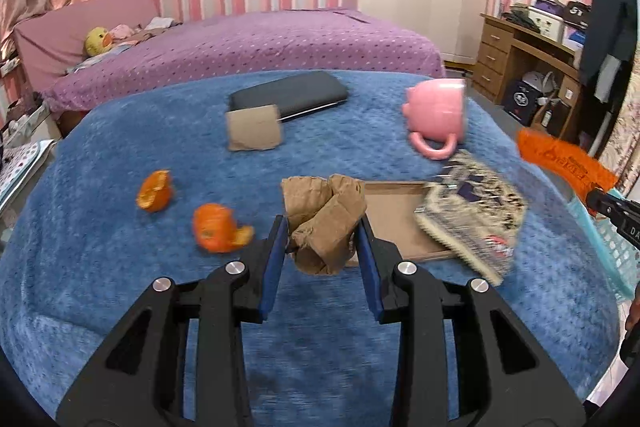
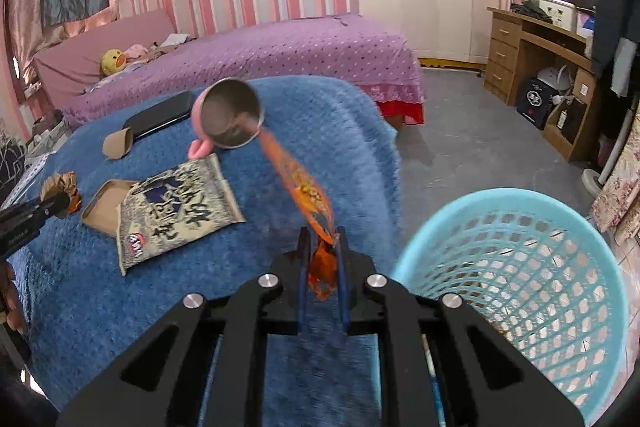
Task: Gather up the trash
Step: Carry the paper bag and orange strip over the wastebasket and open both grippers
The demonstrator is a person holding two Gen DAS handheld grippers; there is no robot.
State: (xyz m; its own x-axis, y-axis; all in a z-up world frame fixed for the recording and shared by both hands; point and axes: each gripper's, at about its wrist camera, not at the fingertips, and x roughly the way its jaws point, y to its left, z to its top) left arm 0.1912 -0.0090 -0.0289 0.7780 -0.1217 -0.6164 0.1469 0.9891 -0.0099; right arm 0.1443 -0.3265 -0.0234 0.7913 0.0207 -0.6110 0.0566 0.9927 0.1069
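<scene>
- The left gripper [image 1: 322,239] has its two blue fingers [image 1: 276,259] part way open, with a crumpled brown paper wad [image 1: 326,223] squeezed between them.
- The right gripper [image 2: 321,251] has its fingers nearly closed, pinching one orange snack wrapper [image 2: 308,199] that sticks out past the tips.
- One light blue trash basket [image 2: 516,267] stands just to the right of the right gripper's fingers.
- Two pieces of orange peel [image 1: 154,191] lie to the left of the left fingers.
- One black-and-white snack bag [image 2: 176,203] lies to the right of the left fingers, partly on one flat cardboard tray [image 1: 394,223].
- One cardboard tube [image 1: 254,129] lies farther ahead, touching one black case [image 1: 288,95].
- One pink mug [image 1: 438,115] lies on its side.
- All of it rests on a fuzzy blue blanket [image 1: 120,267].
- Behind is a purple bed [image 1: 256,43], pink striped walls and a wooden desk [image 1: 524,55].
</scene>
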